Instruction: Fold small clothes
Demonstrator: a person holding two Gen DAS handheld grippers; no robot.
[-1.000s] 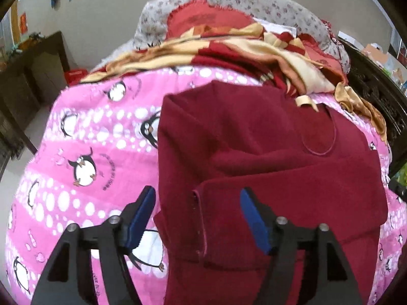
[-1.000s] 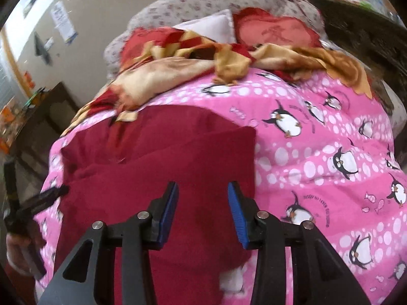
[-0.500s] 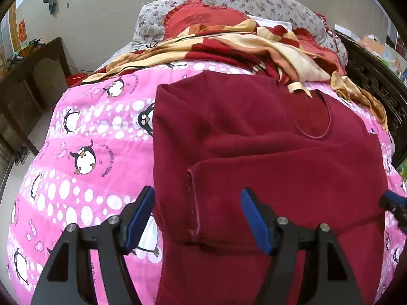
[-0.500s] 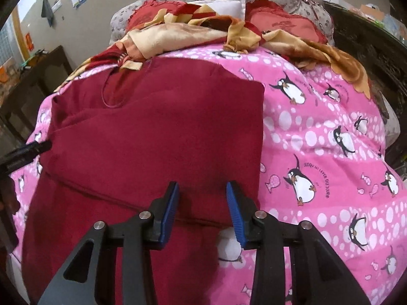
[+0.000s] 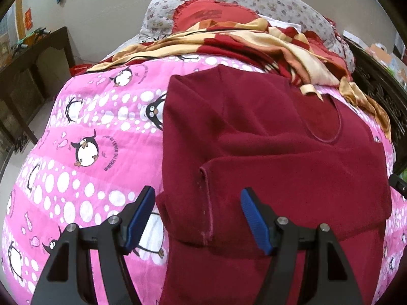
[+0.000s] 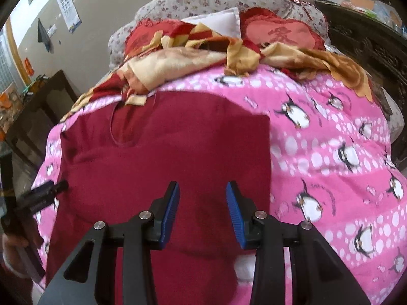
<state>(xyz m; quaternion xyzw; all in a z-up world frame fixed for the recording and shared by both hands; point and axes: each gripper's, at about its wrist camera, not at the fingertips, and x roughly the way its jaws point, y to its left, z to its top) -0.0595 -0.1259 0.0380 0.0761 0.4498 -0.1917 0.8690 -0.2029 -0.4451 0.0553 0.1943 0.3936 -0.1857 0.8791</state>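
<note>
A dark red knit top [image 5: 254, 132] lies flat on the pink penguin quilt [image 5: 84, 137], neck opening at the far side, both sleeves folded across the body. My left gripper [image 5: 198, 217] is open and empty above the sleeve cuff at the top's left edge. In the right wrist view the same top [image 6: 178, 147] fills the middle. My right gripper [image 6: 202, 209] is open and empty above its lower right part. The left gripper shows at that view's left edge [image 6: 43, 194].
A red and cream blanket [image 5: 254, 40] and pillows [image 6: 274, 33] are heaped at the bed's far end. A dark wooden cabinet [image 5: 30, 71] stands on the left. A carved dark headboard [image 6: 368, 45] runs along the right side.
Both grippers stay open and empty. The views have shifted slightly; the right gripper has drawn back and up over the top's lower right part.
</note>
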